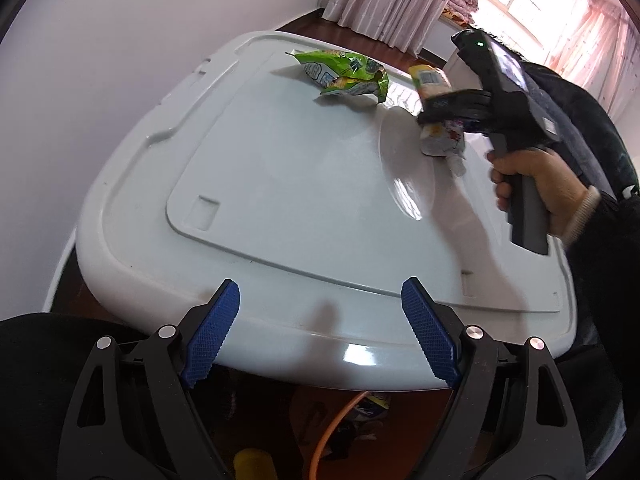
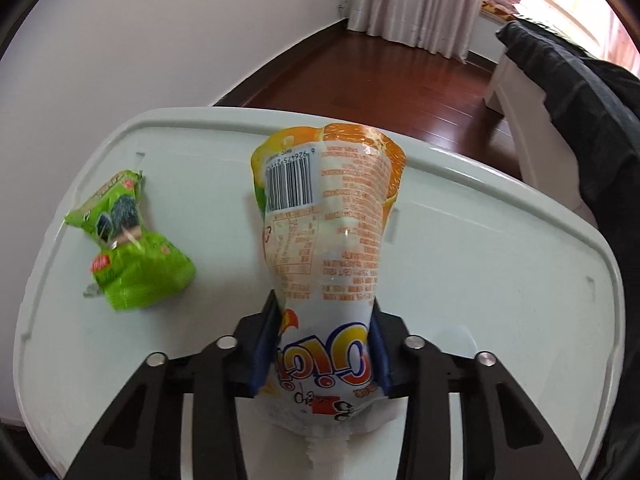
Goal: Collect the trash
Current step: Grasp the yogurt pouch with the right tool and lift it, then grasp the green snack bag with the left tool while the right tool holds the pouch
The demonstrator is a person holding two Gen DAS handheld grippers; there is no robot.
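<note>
My right gripper (image 2: 324,312) is shut on an orange and white drink pouch (image 2: 328,216), holding it above the white plastic lid (image 2: 500,260); the spout end hangs toward the camera. In the left wrist view the same pouch (image 1: 434,80) sits in the right gripper (image 1: 440,114) at the far right of the lid (image 1: 260,160). A crumpled green snack wrapper (image 2: 132,248) lies on the lid left of the pouch, and it shows in the left wrist view (image 1: 348,76) at the far side. My left gripper (image 1: 320,320) is open and empty at the lid's near edge.
A white wall stands behind the lid. Dark wood floor (image 2: 392,80), curtains (image 2: 416,4) and a window lie beyond. A dark jacket (image 2: 580,100) is on the right. Under the near edge are an orange cable (image 1: 336,428) and a yellow object (image 1: 256,464).
</note>
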